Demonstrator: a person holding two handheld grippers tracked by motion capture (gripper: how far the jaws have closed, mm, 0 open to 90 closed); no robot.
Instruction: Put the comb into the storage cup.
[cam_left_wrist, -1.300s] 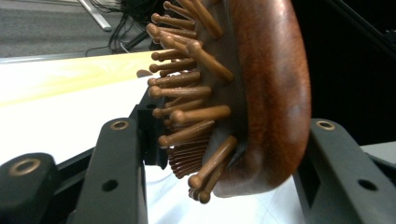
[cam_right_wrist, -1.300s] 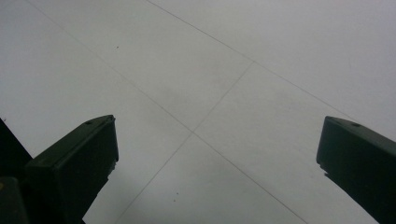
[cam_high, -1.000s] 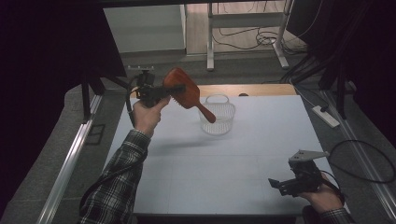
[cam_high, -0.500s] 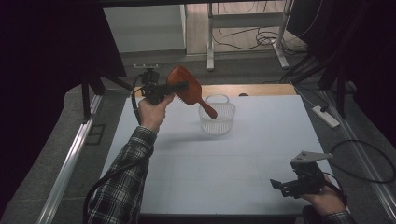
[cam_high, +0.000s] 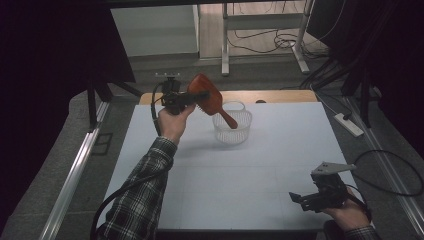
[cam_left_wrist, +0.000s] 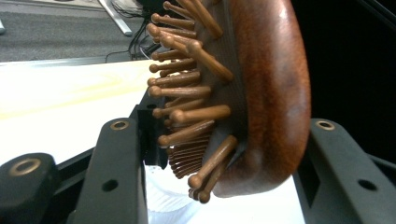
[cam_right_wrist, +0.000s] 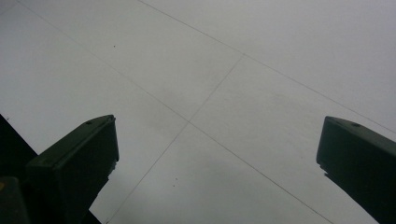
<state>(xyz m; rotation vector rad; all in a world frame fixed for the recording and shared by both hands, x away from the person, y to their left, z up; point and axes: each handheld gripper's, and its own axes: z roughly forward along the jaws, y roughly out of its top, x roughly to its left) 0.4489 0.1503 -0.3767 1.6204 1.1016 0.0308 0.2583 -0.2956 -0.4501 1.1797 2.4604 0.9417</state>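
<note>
So the left gripper (cam_high: 197, 96) is clamped on the head of a wooden hairbrush (cam_high: 210, 100), held up in the air near the far left part of the white table (cam_high: 280, 170). In the left gripper view the 2 jaws sit on either side of the brush head (cam_left_wrist: 252, 93), bristle pins pointing left. The brush handle slants down and right, its tip over the rim of the clear basket (cam_high: 232, 127), which stands on the far middle of the table, well back from every edge.

The right gripper (cam_high: 307, 199) rests low at the near right corner, close to the front edge, jaws spread wide with nothing between them; its own view has just bare table (cam_right_wrist: 233, 93) under it.

Lots of open surface across the middle and near left.
</note>
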